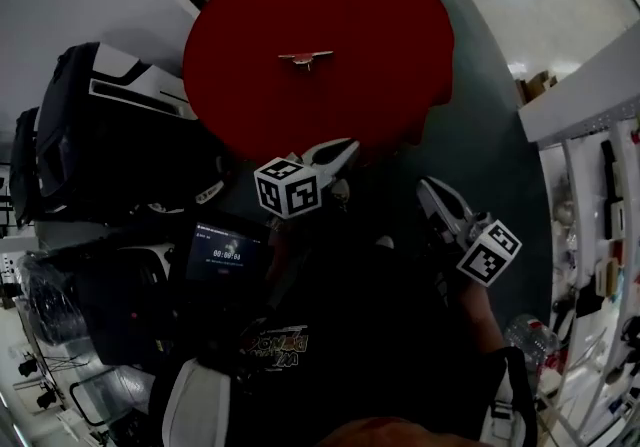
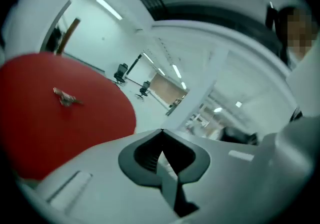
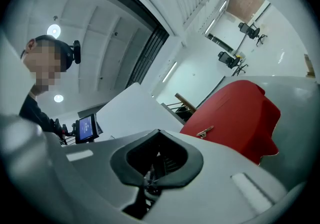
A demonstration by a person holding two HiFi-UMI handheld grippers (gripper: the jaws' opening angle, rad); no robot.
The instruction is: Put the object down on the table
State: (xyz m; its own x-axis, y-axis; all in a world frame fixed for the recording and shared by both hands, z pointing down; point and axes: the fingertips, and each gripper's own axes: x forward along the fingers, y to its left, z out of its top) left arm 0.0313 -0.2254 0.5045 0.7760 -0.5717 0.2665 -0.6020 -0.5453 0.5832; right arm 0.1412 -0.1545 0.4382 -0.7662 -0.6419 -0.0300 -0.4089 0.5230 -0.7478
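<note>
A small tan, winged-looking object (image 1: 305,58) lies on the round red table (image 1: 330,5), near its middle, with nothing touching it. It also shows lying free in the left gripper view as the object (image 2: 65,97) on the red table (image 2: 75,128), and in the right gripper view as the object (image 3: 205,131) on the table (image 3: 235,113). My left gripper (image 1: 348,148) hovers at the table's near edge, its jaws closed tip to tip (image 2: 161,131) and empty. The right gripper (image 1: 427,187) is held off the table to the right, also shut (image 3: 159,131) with nothing in it.
Black bags (image 1: 100,125) are stacked left of the table. A small lit screen (image 1: 226,255) sits below them. White shelving with tools (image 1: 595,205) runs along the right, with a plastic bottle (image 1: 525,335) near it. Office chairs (image 3: 230,59) stand far off.
</note>
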